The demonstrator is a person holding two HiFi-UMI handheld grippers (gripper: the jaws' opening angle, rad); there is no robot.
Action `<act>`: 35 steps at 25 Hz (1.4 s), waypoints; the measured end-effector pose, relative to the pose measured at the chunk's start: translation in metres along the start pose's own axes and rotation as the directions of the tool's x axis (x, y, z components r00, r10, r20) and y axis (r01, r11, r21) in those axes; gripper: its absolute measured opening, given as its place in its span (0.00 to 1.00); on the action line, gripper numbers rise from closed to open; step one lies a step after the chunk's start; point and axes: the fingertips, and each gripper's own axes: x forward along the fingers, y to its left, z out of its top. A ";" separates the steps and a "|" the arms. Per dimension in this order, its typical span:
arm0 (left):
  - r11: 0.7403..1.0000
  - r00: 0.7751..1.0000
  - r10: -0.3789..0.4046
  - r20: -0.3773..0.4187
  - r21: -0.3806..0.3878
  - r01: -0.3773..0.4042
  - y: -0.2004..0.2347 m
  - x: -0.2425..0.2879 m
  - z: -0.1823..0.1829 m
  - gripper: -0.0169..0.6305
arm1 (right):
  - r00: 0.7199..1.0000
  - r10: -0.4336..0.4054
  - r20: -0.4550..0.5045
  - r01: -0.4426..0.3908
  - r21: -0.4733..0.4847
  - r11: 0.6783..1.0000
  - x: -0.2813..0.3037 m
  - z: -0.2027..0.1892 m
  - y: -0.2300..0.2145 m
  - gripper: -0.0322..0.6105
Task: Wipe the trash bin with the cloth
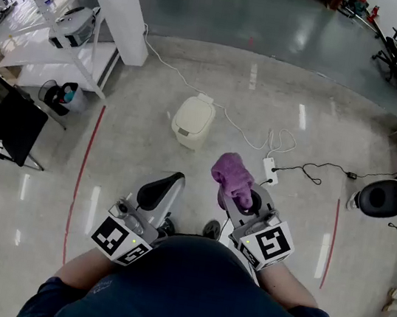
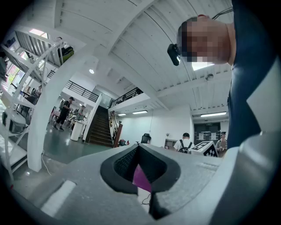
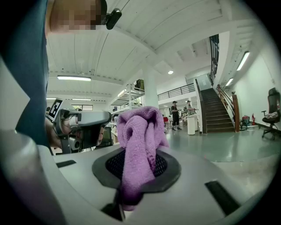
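- The trash bin (image 1: pixel 193 121) stands upright on the floor, ahead of the person and well apart from both grippers. Its lid is closed.
- Seen from the head view, the long axis of the lid runs away from the person, leaning slightly to the right. The small hinge tab is at the far end.
- The right gripper (image 1: pixel 241 198) has its jaws closed on the cloth (image 1: pixel 231 176).
- In the right gripper view, the cloth (image 3: pixel 138 132) is bunched. Its long axis runs along the jaws: a folded lump stands out past the tips of the right gripper (image 3: pixel 136 165), and a short tail hangs back between the pads.
- The left gripper (image 1: pixel 162 188) is held just beside the right one, close to the person's body.
- In the left gripper view, the jaws of the left gripper (image 2: pixel 140 169) are together with nothing clamped between them. A narrow slit between the pads shows a patch of purple beyond.
- A power strip (image 1: pixel 270 170) with a white cable (image 1: pixel 243 133) lies on the floor to the right of the bin.
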 end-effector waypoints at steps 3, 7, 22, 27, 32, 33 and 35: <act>1.000 1.000 0.004 -0.001 -0.001 -0.004 0.001 0.001 0.001 0.02 | 1.000 0.005 0.000 -0.005 -0.004 1.000 0.002 0.003 -0.001 0.16; 1.000 1.000 0.006 -0.001 -0.001 -0.006 0.000 0.003 -0.001 0.02 | 1.000 0.010 0.006 -0.010 -0.001 1.000 0.001 0.003 -0.002 0.16; 0.997 0.997 0.075 -0.001 0.017 -0.075 -0.010 0.031 -0.011 0.02 | 0.999 0.054 0.009 -0.054 0.029 0.998 -0.014 -0.011 -0.039 0.16; 0.993 0.993 0.118 -0.006 0.023 -0.118 -0.012 0.047 -0.013 0.02 | 0.998 0.064 -0.001 -0.064 0.034 0.997 -0.020 -0.017 -0.070 0.16; 0.994 0.994 0.110 -0.011 0.027 -0.110 -0.001 0.066 -0.016 0.02 | 0.999 0.039 -0.008 -0.039 0.050 0.998 -0.016 -0.024 -0.093 0.16; 0.994 0.994 0.105 -0.006 0.024 -0.105 0.005 0.070 -0.016 0.02 | 0.999 0.032 -0.010 -0.031 0.051 0.998 -0.011 -0.026 -0.097 0.16; 0.996 0.996 0.092 -0.001 0.020 -0.091 0.020 0.078 -0.017 0.02 | 1.000 0.015 -0.012 -0.014 0.052 0.999 0.000 -0.027 -0.104 0.16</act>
